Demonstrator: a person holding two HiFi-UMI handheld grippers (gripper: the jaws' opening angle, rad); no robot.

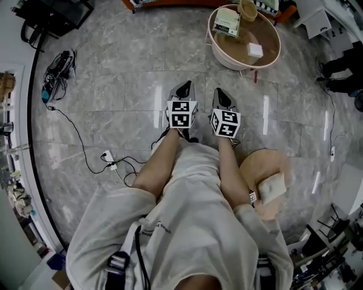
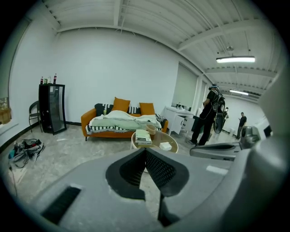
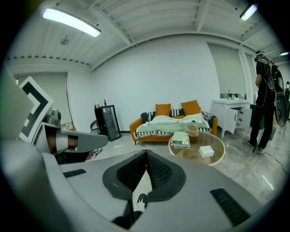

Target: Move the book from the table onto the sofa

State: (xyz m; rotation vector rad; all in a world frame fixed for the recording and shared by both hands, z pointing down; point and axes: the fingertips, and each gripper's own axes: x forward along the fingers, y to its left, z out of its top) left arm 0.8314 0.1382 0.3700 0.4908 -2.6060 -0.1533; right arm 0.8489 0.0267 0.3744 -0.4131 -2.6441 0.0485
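The book point(image 1: 228, 21) lies on the far side of a round glass table point(image 1: 271, 55), next to a tan cup point(image 1: 247, 8); a small white box point(image 1: 255, 50) sits nearer on the same table. Beyond it stands the orange sofa point(image 2: 122, 120), covered with a pale blanket and cushions. Both grippers are held side by side in front of the person, well short of the table. The left gripper point(image 1: 184, 86) is shut with nothing in it, and so is the right gripper point(image 1: 222, 94). In the right gripper view the book point(image 3: 181, 138) shows above the closed jaws.
A low wooden stool point(image 1: 279, 164) with a white item on it stands at the person's right. Cables and a power strip point(image 1: 108, 158) trail across the marble floor at left, near a bag point(image 1: 59, 71). A black cabinet point(image 2: 51, 108) stands left of the sofa; people point(image 2: 209, 115) stand at right.
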